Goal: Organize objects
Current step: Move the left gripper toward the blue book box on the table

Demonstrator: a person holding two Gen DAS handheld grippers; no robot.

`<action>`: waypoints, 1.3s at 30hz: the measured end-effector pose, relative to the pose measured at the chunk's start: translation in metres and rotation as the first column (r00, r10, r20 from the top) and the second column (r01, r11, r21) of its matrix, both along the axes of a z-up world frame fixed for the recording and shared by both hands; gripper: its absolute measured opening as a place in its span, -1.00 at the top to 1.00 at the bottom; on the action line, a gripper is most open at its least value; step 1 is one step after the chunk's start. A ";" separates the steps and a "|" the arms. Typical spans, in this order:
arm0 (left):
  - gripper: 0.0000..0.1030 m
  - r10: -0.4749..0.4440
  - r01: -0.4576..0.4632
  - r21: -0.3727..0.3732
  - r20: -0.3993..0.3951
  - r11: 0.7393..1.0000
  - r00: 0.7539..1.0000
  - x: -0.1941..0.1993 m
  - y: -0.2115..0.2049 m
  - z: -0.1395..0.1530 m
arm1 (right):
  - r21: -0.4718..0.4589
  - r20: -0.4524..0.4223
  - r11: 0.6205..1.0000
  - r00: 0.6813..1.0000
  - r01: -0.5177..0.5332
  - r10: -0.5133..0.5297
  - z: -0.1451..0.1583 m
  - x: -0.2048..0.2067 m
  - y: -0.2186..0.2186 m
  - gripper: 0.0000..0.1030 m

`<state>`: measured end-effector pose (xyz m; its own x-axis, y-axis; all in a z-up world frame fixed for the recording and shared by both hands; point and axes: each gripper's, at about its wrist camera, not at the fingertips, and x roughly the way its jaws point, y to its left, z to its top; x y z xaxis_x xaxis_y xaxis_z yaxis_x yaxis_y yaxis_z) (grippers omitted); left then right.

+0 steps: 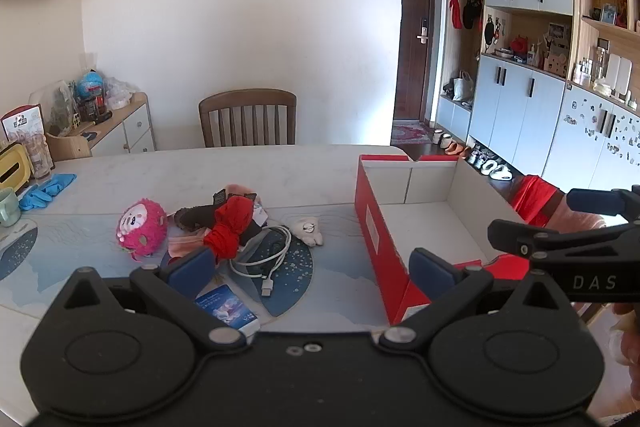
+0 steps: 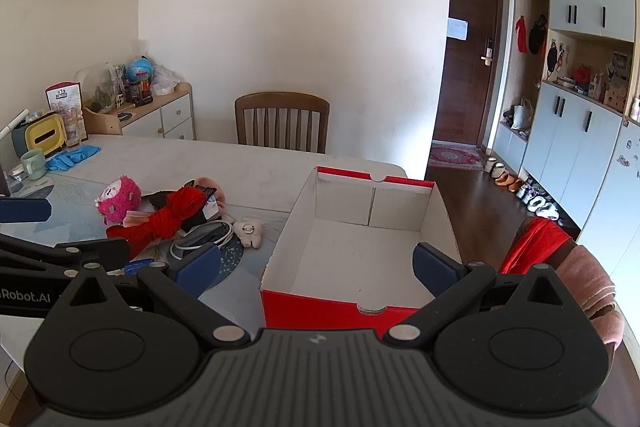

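Note:
A red cardboard box (image 1: 374, 227) with a white, empty inside stands on the table's right part, also seen in the right wrist view as the box (image 2: 344, 251). Left of it lies a heap: a pink plush toy (image 1: 142, 227), a red cloth (image 1: 230, 227), a white cable (image 1: 272, 259), a small white plush figure (image 1: 308, 231) and a blue card pack (image 1: 228, 309). My left gripper (image 1: 314, 269) hovers open above the heap's near side, nothing between its fingers. My right gripper (image 2: 318, 265) hangs open over the box's near wall, holding nothing.
A wooden chair (image 1: 248, 119) stands behind the table. Blue gloves (image 1: 46, 189) and a green mug (image 1: 8, 207) lie at the far left. A chair with red and pink cloth (image 2: 560, 259) stands right of the box. Cabinets line the right wall.

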<state>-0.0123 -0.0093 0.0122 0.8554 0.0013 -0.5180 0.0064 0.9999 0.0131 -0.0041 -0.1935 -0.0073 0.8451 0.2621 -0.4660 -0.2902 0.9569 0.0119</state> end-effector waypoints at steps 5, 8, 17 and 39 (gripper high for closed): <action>-1.00 0.001 -0.001 -0.003 0.000 1.000 1.000 0.000 -0.001 -0.001 | 0.005 -0.001 1.000 1.000 -0.002 0.002 0.000 0.000 -0.001 -0.99; -1.00 0.001 -0.001 -0.003 -0.002 1.000 1.000 0.000 -0.001 -0.001 | 0.006 -0.003 1.000 1.000 -0.002 0.002 0.000 0.001 -0.002 -0.99; -1.00 0.017 -0.017 0.004 -0.051 1.000 0.999 0.015 0.004 -0.014 | 0.006 -0.026 1.000 1.000 0.009 -0.009 -0.005 0.012 0.000 -0.99; -0.89 0.130 -0.133 0.014 -0.347 0.991 0.929 0.109 0.086 -0.111 | -0.109 -0.193 0.927 0.907 0.358 -0.373 -0.058 0.109 -0.048 -0.99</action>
<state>0.0971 0.0762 -0.0984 0.6153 0.0953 -0.7825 -0.1228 0.9921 0.0242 0.1051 -0.2420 -0.0649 0.7584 -0.0863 -0.6460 0.0821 0.9959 -0.0367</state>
